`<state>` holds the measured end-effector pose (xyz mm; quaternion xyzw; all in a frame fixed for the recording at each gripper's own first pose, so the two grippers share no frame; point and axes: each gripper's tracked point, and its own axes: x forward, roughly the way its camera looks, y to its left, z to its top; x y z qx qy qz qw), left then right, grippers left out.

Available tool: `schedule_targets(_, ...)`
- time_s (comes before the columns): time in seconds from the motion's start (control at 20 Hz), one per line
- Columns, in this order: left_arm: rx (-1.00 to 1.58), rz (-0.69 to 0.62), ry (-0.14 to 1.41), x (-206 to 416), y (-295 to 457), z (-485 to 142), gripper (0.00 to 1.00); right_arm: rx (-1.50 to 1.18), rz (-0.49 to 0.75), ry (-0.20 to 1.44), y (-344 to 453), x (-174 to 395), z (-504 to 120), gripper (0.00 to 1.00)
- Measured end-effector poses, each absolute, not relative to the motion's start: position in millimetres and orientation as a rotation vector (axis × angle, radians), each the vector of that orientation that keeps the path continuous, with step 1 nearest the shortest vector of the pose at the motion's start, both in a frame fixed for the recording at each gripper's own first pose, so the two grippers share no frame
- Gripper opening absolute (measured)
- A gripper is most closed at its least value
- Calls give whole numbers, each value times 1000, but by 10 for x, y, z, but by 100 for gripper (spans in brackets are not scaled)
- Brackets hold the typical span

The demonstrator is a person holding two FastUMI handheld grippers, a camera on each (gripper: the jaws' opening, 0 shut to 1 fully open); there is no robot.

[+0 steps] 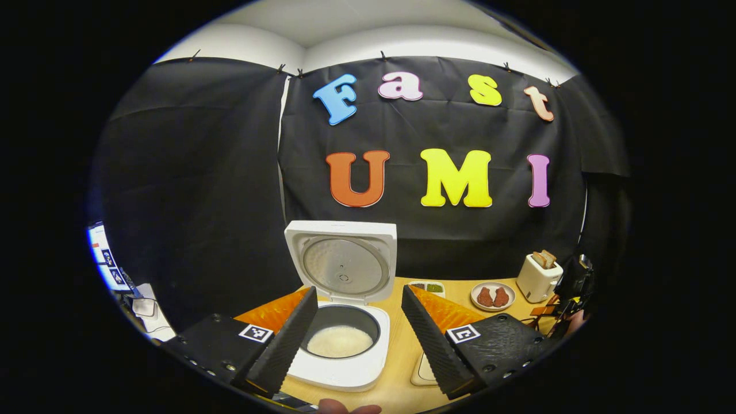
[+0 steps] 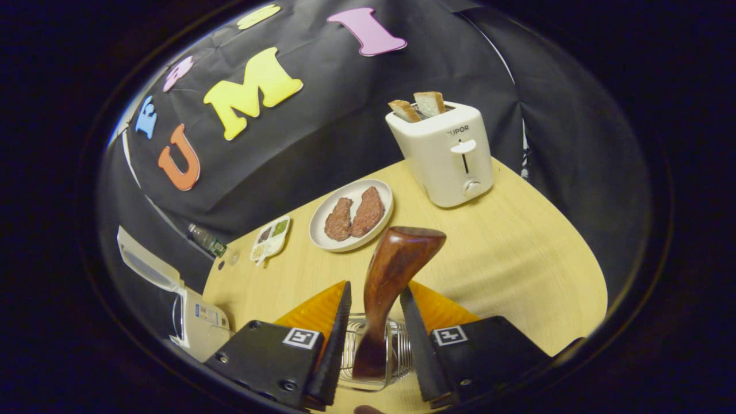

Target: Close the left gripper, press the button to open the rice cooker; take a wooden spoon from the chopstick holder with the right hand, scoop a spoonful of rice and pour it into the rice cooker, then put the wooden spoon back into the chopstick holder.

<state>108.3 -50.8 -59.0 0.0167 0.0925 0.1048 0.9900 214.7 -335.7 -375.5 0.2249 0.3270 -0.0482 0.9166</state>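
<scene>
In the left gripper view the left claw [image 1: 359, 322] stands released, its two ribbed, wedge-shaped fingers [image 1: 287, 339] spread wide and holding nothing. Between them sits the white, square, smooth plastic rice cooker [image 1: 345, 368] on the pale wood-grain bench [image 1: 402, 391]. Its lid [image 1: 343, 260] is up, showing a round brushed-metal inner plate, and the dark round pot holds a layer of pale grainy rice [image 1: 339, 341]. Farther right on the bench are a small white divided tray of green and dark condiments [image 1: 426, 286], a round white plate with two reddish-brown meat patties [image 1: 493, 296], and a cream glossy two-slot toaster [image 1: 538, 278] with two slices of bread standing in it.

In the right gripper view the right claw [image 2: 374, 328] is spread, with the dark, polished wooden spoon [image 2: 391, 276] rising between its fingers; I cannot tell whether either finger touches it. The spoon stands upright in the chopstick holder of thin shiny wire [image 2: 376, 356], its broad flared end uppermost and its lower end down in the holder. The toaster's front bears raised lettering, part of it cut off by the curve of the body, with a slide lever and a round knob below. The open rice cooker stands at the far left
</scene>
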Motion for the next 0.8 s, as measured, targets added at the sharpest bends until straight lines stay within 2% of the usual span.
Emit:
schedule_targets(0.05,28,205,190,1097,-522,-603,94,456,-93,669,-3359,2142,-3728,51)
schedule_targets(0.15,30,197,190,1132,-500,-645,95,444,-97,671,-3377,2101,-3705,30)
schedule_targets(0.2,29,193,191,1146,-486,-668,95,444,-103,673,-3384,2064,-3670,34)
schedule_targets(0.25,25,190,197,1163,-472,-698,95,447,-113,678,-3383,2009,-3648,25)
schedule_targets(0.55,-3,147,191,1061,-287,-738,94,412,-168,664,-3277,1783,-3362,21)
schedule_targets(0.8,-45,132,142,889,41,-664,95,281,-260,561,-3205,1716,-2720,15)
